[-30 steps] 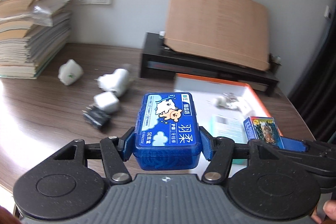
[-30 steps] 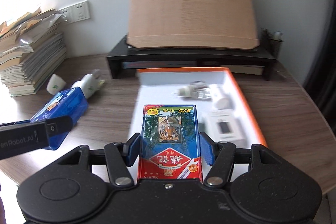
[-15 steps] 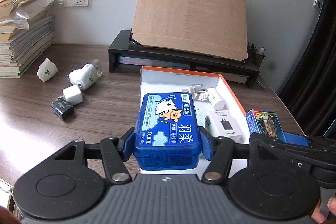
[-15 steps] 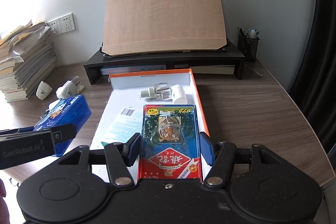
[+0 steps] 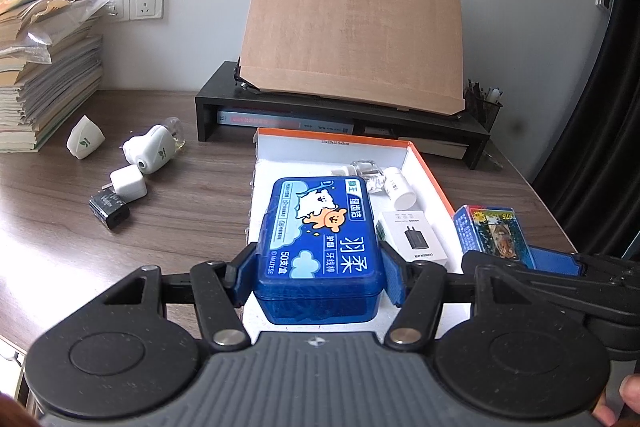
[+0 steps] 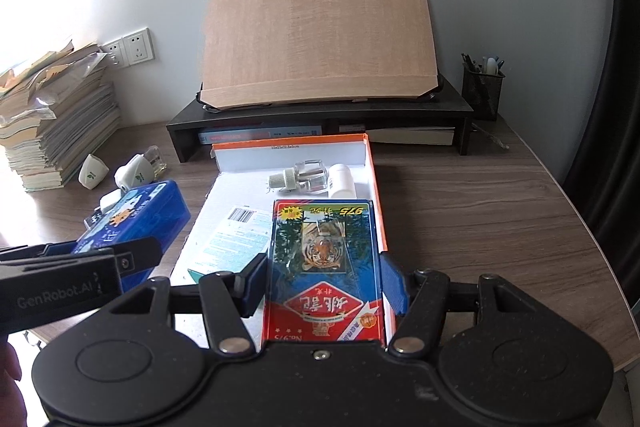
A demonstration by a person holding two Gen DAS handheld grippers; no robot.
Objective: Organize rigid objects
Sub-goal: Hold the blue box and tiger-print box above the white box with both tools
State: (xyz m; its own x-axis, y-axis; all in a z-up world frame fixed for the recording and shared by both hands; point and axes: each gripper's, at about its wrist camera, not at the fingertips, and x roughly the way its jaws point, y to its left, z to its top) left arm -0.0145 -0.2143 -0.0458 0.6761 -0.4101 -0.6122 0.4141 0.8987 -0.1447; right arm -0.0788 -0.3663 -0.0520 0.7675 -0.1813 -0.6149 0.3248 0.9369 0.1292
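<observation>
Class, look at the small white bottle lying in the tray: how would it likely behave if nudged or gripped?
The white bottle lies on its side and looks round, so it would probably roll. Its smooth plastic may slip. Beside it, the clear bottle could get knocked within the tray.

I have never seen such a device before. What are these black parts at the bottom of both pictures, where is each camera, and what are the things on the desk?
There is no robot here. A person holds one handheld claw in each hand, and each claw carries a camera looking forward along its fingers, so its black body fills the bottom of each picture.

The left claw is shut on a blue plastic case. The right claw is shut on a pack of playing cards with a tiger picture.

Both hang over an open white box with an orange rim, which already holds a small bottle and a charger box. On the wooden desk, left of the box, lie several plug adapters.
</observation>
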